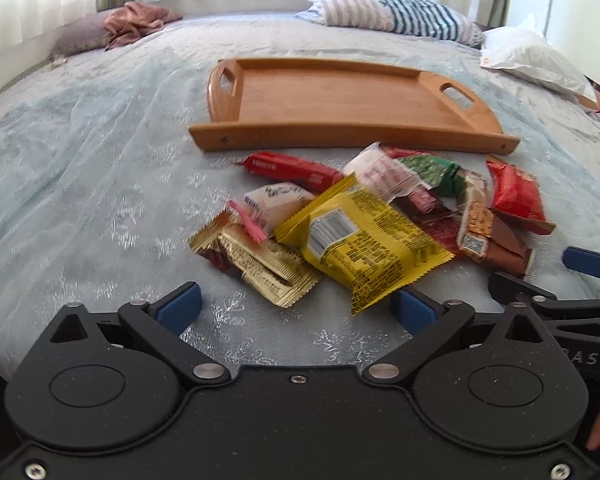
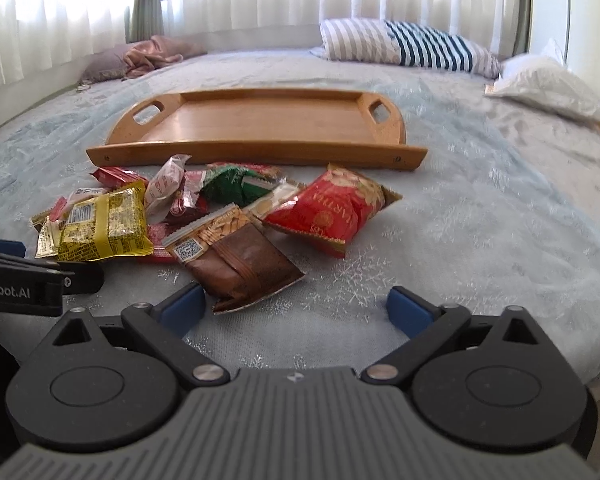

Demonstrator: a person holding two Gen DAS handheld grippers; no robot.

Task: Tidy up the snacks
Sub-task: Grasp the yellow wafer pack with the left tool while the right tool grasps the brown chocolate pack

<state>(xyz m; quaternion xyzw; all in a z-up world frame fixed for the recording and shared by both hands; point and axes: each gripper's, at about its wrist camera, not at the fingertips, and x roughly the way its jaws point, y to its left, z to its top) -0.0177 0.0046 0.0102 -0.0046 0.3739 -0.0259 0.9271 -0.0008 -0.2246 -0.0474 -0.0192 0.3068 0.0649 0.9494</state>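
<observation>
A heap of snack packets lies on the pale blue bedspread in front of a wooden tray (image 1: pixel 340 98) (image 2: pixel 260 120), which holds nothing. A yellow packet (image 1: pixel 364 236) (image 2: pixel 104 224) lies on top, beside a gold one (image 1: pixel 256 264), a long red one (image 1: pixel 292 168), a green one (image 1: pixel 432 170) (image 2: pixel 230 188), a brown one (image 2: pixel 240 264) (image 1: pixel 500 246) and a red bag (image 2: pixel 332 212) (image 1: pixel 518 196). My left gripper (image 1: pixel 296 308) stands open just short of the yellow and gold packets. My right gripper (image 2: pixel 296 308) stands open, its left pad (image 2: pixel 182 308) beside the brown packet's near corner.
Striped pillows (image 1: pixel 396 10) (image 2: pixel 404 44) and a white pillow (image 1: pixel 536 60) (image 2: pixel 548 84) lie at the far right, a pink cloth (image 1: pixel 136 20) at the far left, curtains behind. The right gripper's blue pad (image 1: pixel 588 262) shows at the left wrist view's right edge.
</observation>
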